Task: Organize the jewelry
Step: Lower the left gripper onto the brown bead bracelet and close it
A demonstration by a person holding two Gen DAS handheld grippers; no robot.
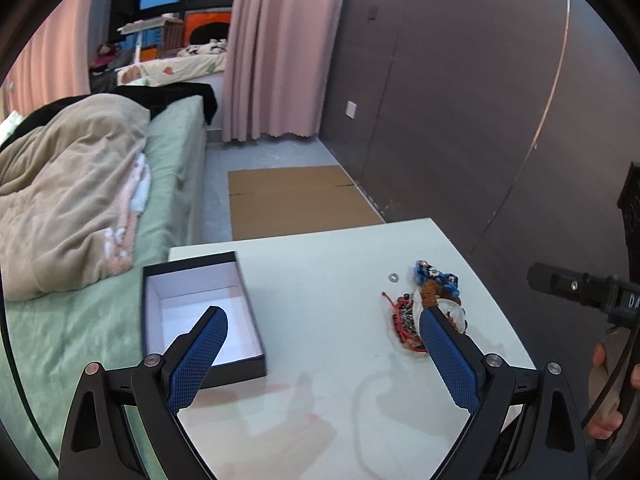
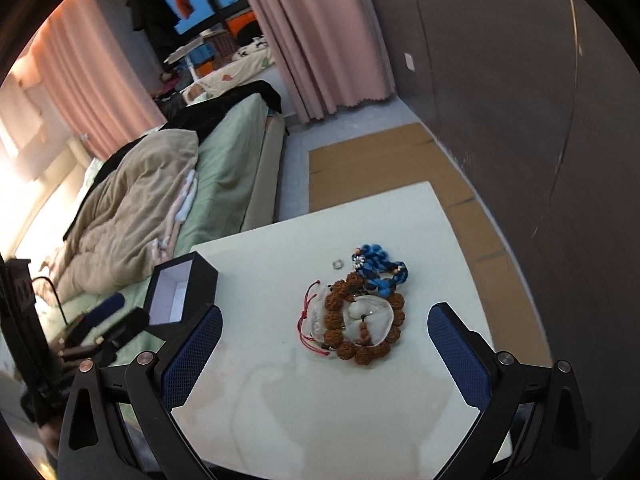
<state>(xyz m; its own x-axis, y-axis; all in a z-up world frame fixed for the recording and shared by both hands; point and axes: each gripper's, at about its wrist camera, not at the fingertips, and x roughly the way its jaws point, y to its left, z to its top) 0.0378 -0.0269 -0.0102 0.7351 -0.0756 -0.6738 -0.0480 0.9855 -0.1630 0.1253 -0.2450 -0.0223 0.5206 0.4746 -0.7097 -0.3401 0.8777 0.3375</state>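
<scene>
Jewelry heap [image 2: 354,314] lies mid-desk [image 2: 280,400], smooth and white: knobbly brown bead bracelet [image 2: 360,354], blue knotted cord [image 2: 380,272], thin red string [image 2: 306,312], small metal ring [image 2: 338,264] just beside. Something pale underneath, possibly a pouch. Black rectangular box [image 1: 200,312], white-lined, stands open at the desk's left. Left gripper [image 1: 322,328] and right gripper [image 2: 325,330] both spread wide, blue textured fingers [image 2: 192,356] grasping nothing.

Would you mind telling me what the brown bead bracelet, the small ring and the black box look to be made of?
Brown bead bracelet: likely dried seeds or carved wood, matte, going by the knobbly, wrinkled bead surface. Small ring: probably metal, silvery with a bright glint; too small to be sure. Black box: seemingly stiff card, matte black outside and plain white inside, with thin straight walls.
</scene>
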